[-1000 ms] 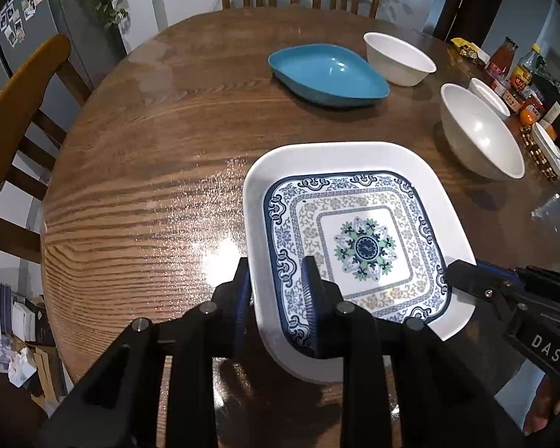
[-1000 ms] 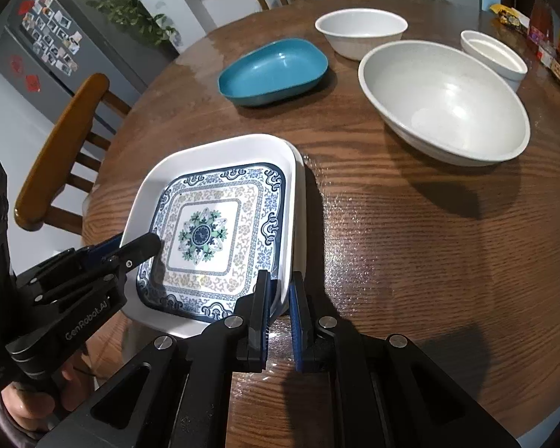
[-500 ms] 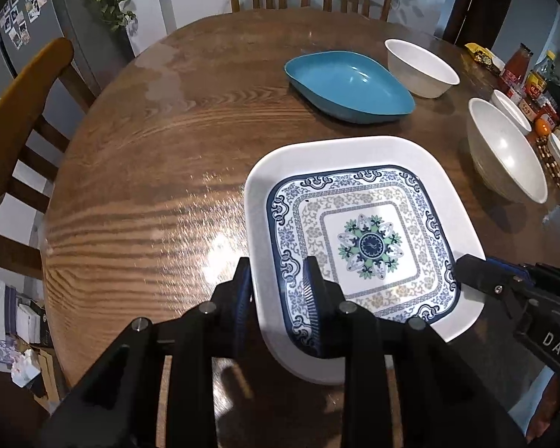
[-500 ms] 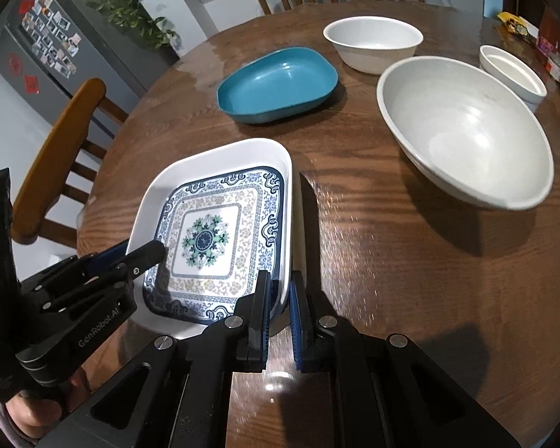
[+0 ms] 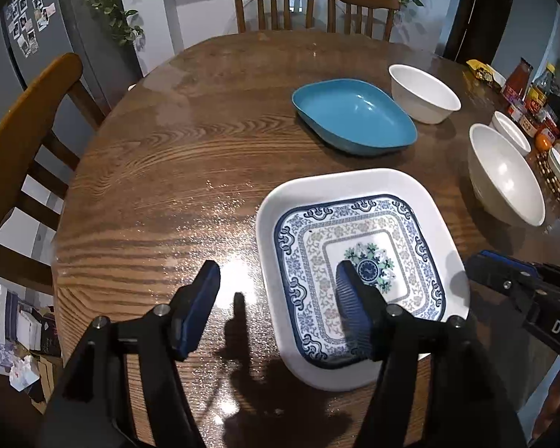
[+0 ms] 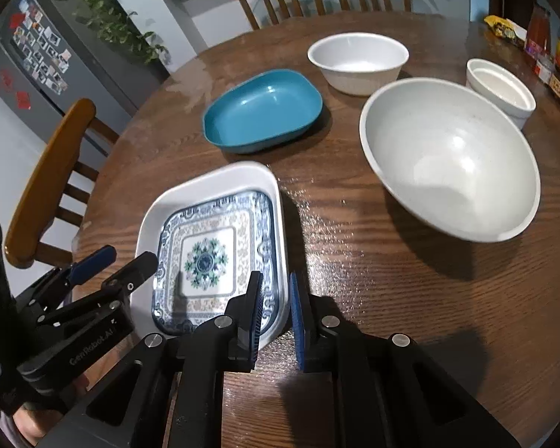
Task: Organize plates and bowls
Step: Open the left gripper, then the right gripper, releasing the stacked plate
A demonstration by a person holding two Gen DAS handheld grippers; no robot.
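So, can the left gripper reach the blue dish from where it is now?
Probably yes. The left gripper is open, and only bare table lies between it and the blue dish, beyond the patterned plate.

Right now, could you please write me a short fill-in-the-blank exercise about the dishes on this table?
The right tongs grip the rim of the patterned ___. In the right wrist view, the large white bowl stands on the ___ of that plate. The blue dish is ___ inside. The table is made of ___.
Missing: plate; right; empty; wood.
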